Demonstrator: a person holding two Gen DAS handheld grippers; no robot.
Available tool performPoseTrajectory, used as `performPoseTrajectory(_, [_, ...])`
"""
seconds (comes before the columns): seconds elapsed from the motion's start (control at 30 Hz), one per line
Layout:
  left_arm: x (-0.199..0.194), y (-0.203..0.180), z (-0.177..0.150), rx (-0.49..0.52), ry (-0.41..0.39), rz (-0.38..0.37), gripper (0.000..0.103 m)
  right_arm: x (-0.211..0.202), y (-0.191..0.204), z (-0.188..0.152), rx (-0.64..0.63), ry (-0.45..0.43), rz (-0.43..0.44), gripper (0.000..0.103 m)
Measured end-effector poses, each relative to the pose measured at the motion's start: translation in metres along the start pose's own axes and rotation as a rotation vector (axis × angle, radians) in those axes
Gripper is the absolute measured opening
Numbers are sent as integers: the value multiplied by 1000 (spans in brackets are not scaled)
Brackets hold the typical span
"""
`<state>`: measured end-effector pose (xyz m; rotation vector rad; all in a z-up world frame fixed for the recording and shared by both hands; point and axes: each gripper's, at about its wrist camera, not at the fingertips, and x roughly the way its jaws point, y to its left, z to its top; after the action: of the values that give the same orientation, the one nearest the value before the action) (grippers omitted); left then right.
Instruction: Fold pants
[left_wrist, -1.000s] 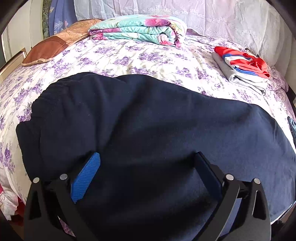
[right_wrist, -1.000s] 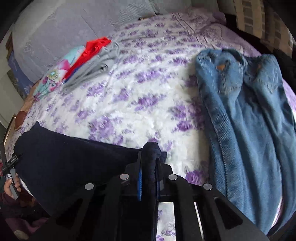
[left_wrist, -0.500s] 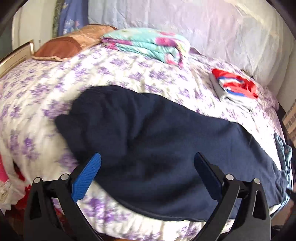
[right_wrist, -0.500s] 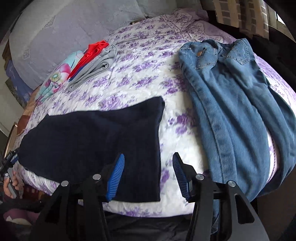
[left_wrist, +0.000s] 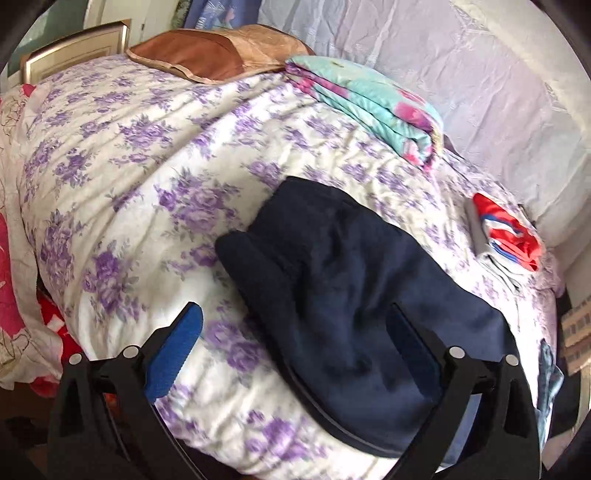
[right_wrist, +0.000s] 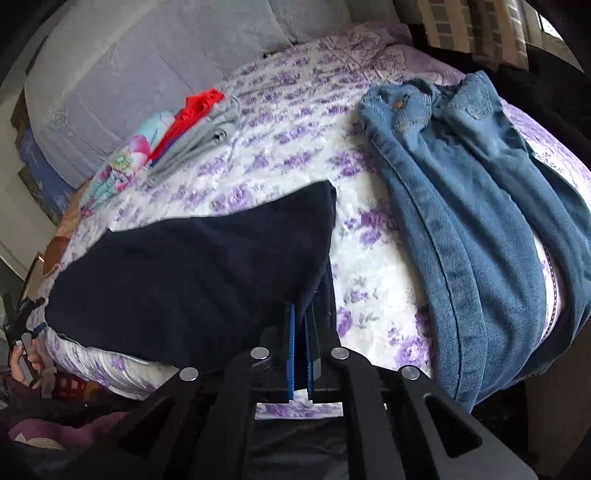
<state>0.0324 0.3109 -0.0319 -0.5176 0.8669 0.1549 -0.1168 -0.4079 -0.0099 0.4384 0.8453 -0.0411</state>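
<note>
Nearest, the right gripper (right_wrist: 300, 339) pinches the navy pants (right_wrist: 192, 280) at their hem corner; the left gripper (left_wrist: 295, 350) hangs wide open over the waist end. Pants look halved lengthwise on the bed (left_wrist: 129, 177); crosswise folding remains. Jeans (right_wrist: 461, 221) lie beyond.

pants (right_wrist: 192, 273) on bed (right_wrist: 373, 258) | jeans (right_wrist: 469, 206) right of pants | folded clothes (right_wrist: 199, 129) behind pants

My two views are daylit and soft-shadowed, slightly motion-blurred, bulged by the fisheye lens, with black vignette at the corners.
</note>
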Motion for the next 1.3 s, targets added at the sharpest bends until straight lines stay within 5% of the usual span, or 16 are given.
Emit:
performPoseTrajectory(0.1, [7,-5,2,5,26,-9,97,-1,11,6,-33,-27,13,14])
performPoseTrajectory(0.17, [16,-6,7,4,17,21,71,8,17,6,-60,-8,1,14])
performPoseTrajectory(0.2, [24,-6,11,7,43,31,39,12,19,5,-72,4,-4,13])
performPoseTrajectory(0.37, [30,5,20,-31,59,27,18,21,20,-7,-108,44,-70,12])
performPoseTrajectory(0.6, [33,18,16,-36,55,40,20,26,-1,-16,-49,34,-10,9])
performPoseTrajectory(0.67, [26,13,13,-12,55,68,24,16,-5,-17,-32,-11,-21,17])
performPoseTrajectory(0.73, [9,12,7,-15,39,125,51,0,-14,-18,26,-74,-21,53])
performPoseTrajectory(0.83, [-26,-1,-2,20,-44,132,55,-13,-27,-26,127,-128,40,60])
performPoseTrajectory(1.0, [-58,-93,-37,260,-135,-48,79,6,-26,-54,246,-122,131,62])
performPoseTrajectory(1.13, [-30,-172,-80,457,-33,-230,80,15,-41,-69,404,-184,233,70])
performPoseTrajectory(1.3, [25,-219,-116,548,111,-332,80,23,-64,-84,580,-163,432,75])
